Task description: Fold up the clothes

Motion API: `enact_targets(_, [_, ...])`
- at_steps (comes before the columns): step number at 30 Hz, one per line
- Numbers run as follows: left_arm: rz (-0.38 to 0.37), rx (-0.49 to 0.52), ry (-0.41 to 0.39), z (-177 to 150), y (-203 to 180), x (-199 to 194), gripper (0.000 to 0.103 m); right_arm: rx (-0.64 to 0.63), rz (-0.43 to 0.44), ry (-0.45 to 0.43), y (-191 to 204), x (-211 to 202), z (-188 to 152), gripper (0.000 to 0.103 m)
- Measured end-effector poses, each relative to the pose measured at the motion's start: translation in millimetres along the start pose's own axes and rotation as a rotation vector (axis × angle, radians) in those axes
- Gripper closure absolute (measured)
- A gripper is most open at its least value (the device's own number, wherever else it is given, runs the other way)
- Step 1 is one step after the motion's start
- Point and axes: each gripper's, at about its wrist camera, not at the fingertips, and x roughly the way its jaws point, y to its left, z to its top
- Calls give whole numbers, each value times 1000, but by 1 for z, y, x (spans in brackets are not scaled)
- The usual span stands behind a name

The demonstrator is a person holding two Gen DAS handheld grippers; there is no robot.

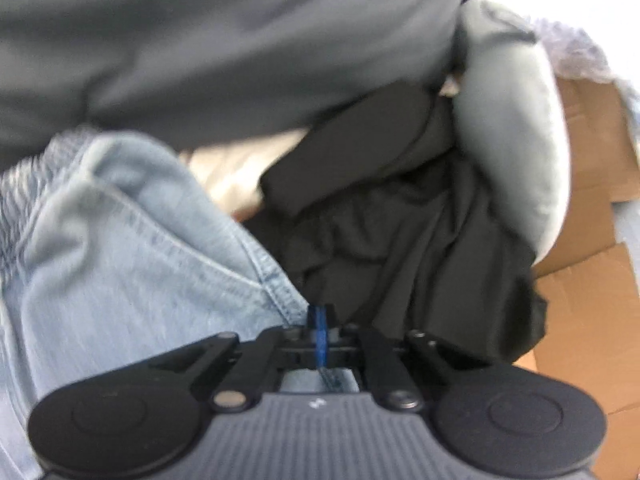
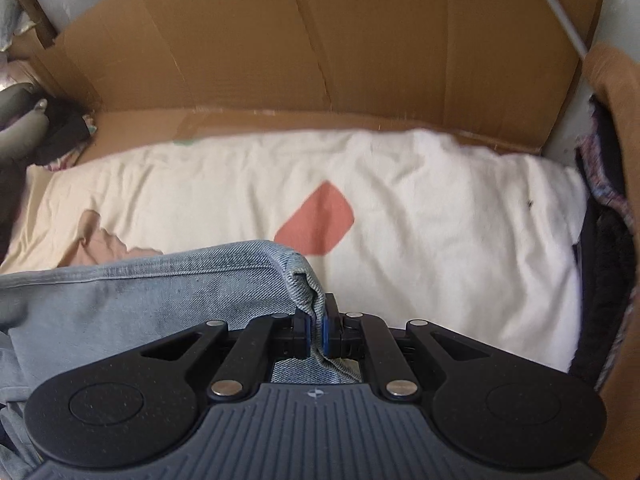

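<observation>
Brown corrugated cardboard (image 2: pixel 320 40), creased and scuffed along its fold, stands as a wall behind a cream cloth (image 2: pixel 440 220) that lies rumpled and soft, printed with a flat salmon-pink patch. From the right wrist view we see the right gripper (image 2: pixel 316 328) pinched tight on a bunched corner of the pale blue denim garment (image 2: pixel 160 292), its twill weave and stitched hem plain to read, the cloth draped over the cream cloth toward the left. From the left wrist view our left gripper (image 1: pixel 320 332) is likewise closed on a seamed edge of the same denim (image 1: pixel 140 260), where a gathered elastic waistband shows at the far left. Beside it a heap of matte black fabric (image 1: pixel 400 240) lies in loose folds, with smooth grey fabric (image 1: pixel 200 40) filling the top of the frame, too blurred and cropped for us to tell what it is. At the right edge of the right view, dark fuzzy textiles (image 2: pixel 608 240) are cut off.
</observation>
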Motion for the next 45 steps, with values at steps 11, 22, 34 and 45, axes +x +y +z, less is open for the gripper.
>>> enact_targets(11, [-31,-67,-81,25,10,-2,103,1,-137,53,-12,13,28,100])
enact_targets(22, [-70,-70,135,-19,-4,21,62,84,-108,34,-24,34,12,98])
enact_targets(34, [-45,-101,40,-20,-17,17,100,17,-108,-74,-18,-1,24,100])
enact_targets(45, [-49,-90,13,-10,-19,29,100,-6,-221,-106,-11,19,46,100])
